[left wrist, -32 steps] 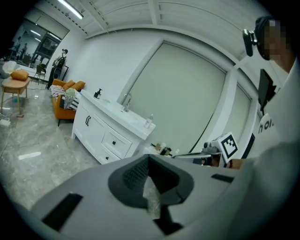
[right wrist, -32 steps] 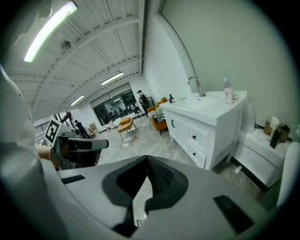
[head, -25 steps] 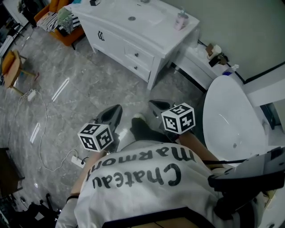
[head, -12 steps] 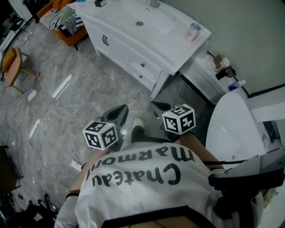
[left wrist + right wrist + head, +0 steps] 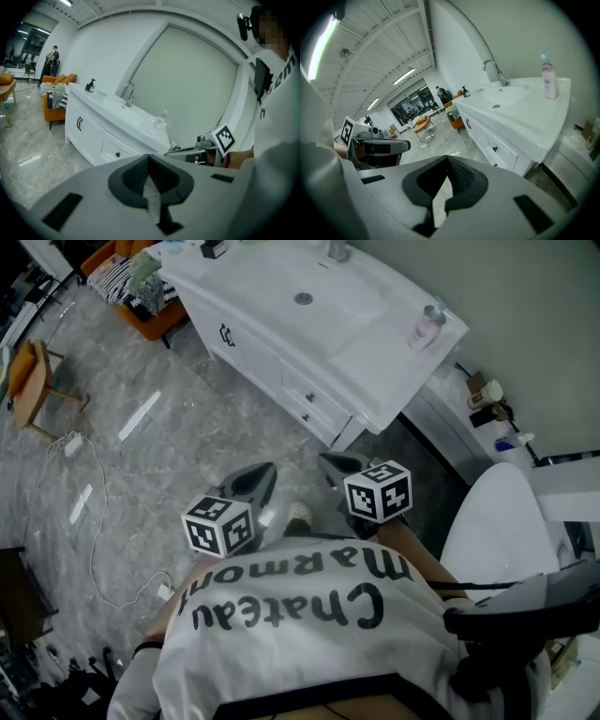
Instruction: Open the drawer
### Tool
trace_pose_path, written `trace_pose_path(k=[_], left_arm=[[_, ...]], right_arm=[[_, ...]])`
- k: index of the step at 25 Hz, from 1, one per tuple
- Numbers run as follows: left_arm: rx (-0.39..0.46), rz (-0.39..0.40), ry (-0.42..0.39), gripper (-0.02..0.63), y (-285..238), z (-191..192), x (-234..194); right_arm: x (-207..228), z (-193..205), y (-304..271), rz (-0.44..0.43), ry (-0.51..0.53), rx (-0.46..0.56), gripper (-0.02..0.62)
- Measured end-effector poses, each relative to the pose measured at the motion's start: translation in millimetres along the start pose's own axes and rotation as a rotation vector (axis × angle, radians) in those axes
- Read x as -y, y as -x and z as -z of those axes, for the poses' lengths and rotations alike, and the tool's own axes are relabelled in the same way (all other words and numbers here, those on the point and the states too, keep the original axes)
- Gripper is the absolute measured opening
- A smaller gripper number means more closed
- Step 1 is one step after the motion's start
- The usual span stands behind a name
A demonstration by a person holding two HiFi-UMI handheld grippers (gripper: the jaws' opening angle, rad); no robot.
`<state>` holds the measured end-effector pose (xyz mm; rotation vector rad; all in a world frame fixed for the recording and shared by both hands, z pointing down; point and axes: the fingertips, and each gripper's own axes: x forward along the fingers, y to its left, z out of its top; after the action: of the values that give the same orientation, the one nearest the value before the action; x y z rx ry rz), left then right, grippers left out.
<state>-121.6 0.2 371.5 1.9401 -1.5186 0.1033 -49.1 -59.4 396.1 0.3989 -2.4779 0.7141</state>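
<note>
Both tools are held low in front of the person, side by side and apart. The left hand-held gripper (image 5: 265,472) has its jaws together, tips meeting, with nothing between them. The right hand-held gripper (image 5: 326,460) shows the same in its own view: jaws brought together and empty.

Ahead of both stands a white vanity cabinet (image 5: 251,345). Its two drawers (image 5: 309,401) are stacked at the end nearest the right hand-held gripper, both fully closed, each with a small dark knob. In the right gripper view they lie just right of and beyond the jaw tips (image 5: 447,158); in the left gripper view they sit left of the tips (image 5: 149,157). Neither tool touches the cabinet. Only bare grey marble floor (image 5: 187,442) and the person's shoe (image 5: 298,514) lie between them and the drawer fronts.

Left of the drawers, further from both tools, is a pair of cabinet doors with dark handles (image 5: 226,334). The surface above holds a basin (image 5: 314,292), a faucet (image 5: 337,249) and a pink bottle (image 5: 428,324) near its right corner. To the right of the right hand-held gripper stands a white toilet (image 5: 497,521). Far off to the left of the left one are a wooden chair (image 5: 33,381), an orange sofa (image 5: 150,313) and a white cable (image 5: 94,512) trailing over the floor.
</note>
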Motion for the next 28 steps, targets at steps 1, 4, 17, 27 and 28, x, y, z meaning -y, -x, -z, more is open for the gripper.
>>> trace_pose_path(k=[1,4,17,27,28], left_arm=[[-0.002,0.001,0.004,0.008,-5,-4,-3],[-0.008,0.008,0.008,0.008,-23,-15,-11],[-0.106,-0.010,-0.026,0.008,-90,-24,-40],[-0.161,0.027,-0.069,0.008,-122,-18,-53],[-0.165,0.032,-0.077,0.008,-124,-16,-53]], right_arm=[[4,-2,-3,0.000,-0.004,-0.004,0.008],[16,-9,-10,-0.002,-0.015,-0.017,0.008],[59,7,-36,-0.019,-0.061,-0.073,0.007],[78,13,-48,0.020,-0.014,-0.083,0.008],[78,17,-49,0.020,-0.022,-0.091,0.008]])
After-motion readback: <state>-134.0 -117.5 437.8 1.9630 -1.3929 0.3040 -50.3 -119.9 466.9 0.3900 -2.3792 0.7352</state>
